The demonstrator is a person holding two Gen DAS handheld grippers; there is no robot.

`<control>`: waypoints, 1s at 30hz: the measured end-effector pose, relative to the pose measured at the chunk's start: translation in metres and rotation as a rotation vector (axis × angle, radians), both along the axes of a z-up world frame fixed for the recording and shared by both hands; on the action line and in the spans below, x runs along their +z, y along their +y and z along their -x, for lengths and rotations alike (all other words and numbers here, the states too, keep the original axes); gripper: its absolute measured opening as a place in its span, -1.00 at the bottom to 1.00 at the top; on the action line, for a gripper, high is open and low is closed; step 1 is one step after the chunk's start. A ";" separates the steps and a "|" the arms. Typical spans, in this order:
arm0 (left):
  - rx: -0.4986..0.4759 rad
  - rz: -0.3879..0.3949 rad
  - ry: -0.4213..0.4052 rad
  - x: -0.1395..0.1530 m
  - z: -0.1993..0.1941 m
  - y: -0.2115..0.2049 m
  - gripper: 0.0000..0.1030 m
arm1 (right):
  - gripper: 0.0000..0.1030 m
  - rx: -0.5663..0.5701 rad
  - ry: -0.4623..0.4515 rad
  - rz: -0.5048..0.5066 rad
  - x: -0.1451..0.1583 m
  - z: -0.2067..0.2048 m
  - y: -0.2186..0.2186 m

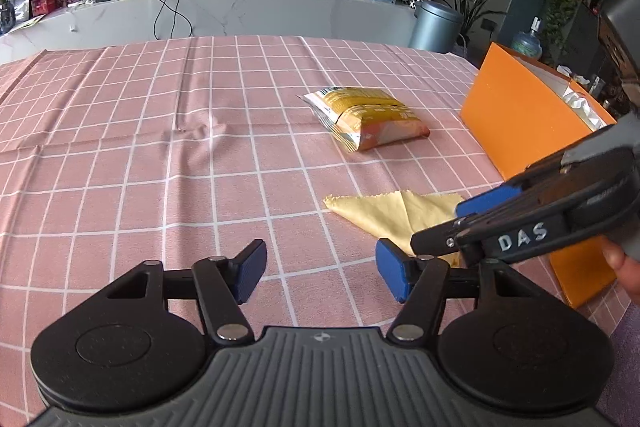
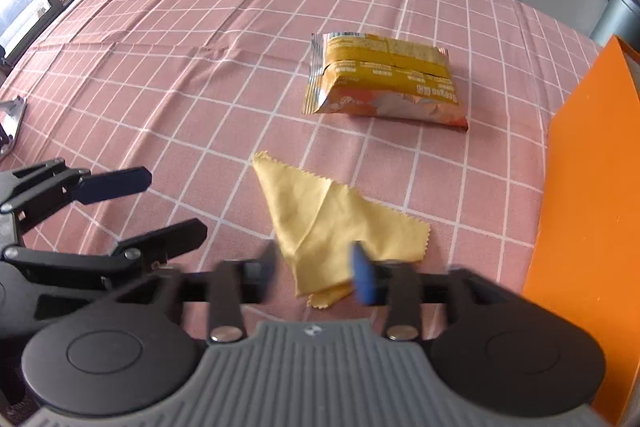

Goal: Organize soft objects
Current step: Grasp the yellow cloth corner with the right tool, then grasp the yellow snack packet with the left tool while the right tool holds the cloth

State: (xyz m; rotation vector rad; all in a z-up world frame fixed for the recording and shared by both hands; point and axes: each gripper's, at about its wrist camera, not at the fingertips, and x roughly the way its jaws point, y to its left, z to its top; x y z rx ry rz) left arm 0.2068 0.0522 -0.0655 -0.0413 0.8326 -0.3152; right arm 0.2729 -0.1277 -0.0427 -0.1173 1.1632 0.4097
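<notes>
On the pink checked tablecloth [image 1: 160, 131], my left gripper [image 1: 320, 273] hovered with its jaws apart and nothing between them, the yellow cloth [image 1: 396, 215] lying just ahead and to its right. My right gripper [image 2: 316, 275] pointed down over the near corner of that crumpled cloth, jaws parted with fabric showing between the blurred pads, whether touching I could not tell. Beyond lay the snack packet [image 2: 384, 79], and the orange box [image 2: 592, 187] stood rightmost.
</notes>
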 end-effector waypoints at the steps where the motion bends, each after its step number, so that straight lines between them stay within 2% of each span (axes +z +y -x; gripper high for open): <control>1: -0.009 -0.001 0.005 0.000 -0.002 0.001 0.40 | 0.14 -0.003 0.007 -0.005 0.001 -0.003 -0.002; 5: -0.026 -0.023 0.014 0.000 -0.008 0.003 0.40 | 0.29 -0.009 0.060 -0.032 0.003 -0.017 -0.004; 10: -0.023 -0.047 0.024 0.001 -0.016 0.006 0.40 | 0.30 0.010 0.074 0.010 -0.006 -0.027 0.006; 13: -0.036 -0.053 0.029 0.002 -0.019 0.005 0.40 | 0.20 0.008 0.111 0.026 -0.015 -0.030 0.010; 15: -0.045 -0.052 0.032 0.002 -0.022 0.003 0.40 | 0.09 0.011 0.096 0.039 -0.015 -0.029 0.011; 17: -0.053 -0.047 0.035 0.002 -0.026 0.002 0.40 | -0.37 0.026 0.072 0.076 -0.014 -0.028 0.013; 21: -0.078 -0.045 0.032 0.003 -0.033 -0.004 0.40 | -0.82 0.030 0.071 0.090 -0.014 -0.034 0.004; 25: -0.116 -0.049 0.005 0.008 -0.041 -0.013 0.47 | -0.89 0.034 0.087 0.087 -0.012 -0.040 -0.005; 27: -0.140 -0.062 -0.014 0.011 -0.047 -0.018 0.48 | -0.90 0.040 0.072 0.078 -0.003 -0.043 -0.011; 30: -0.206 -0.103 -0.062 0.016 -0.059 -0.029 0.62 | -0.89 0.037 0.037 0.097 0.012 -0.051 -0.022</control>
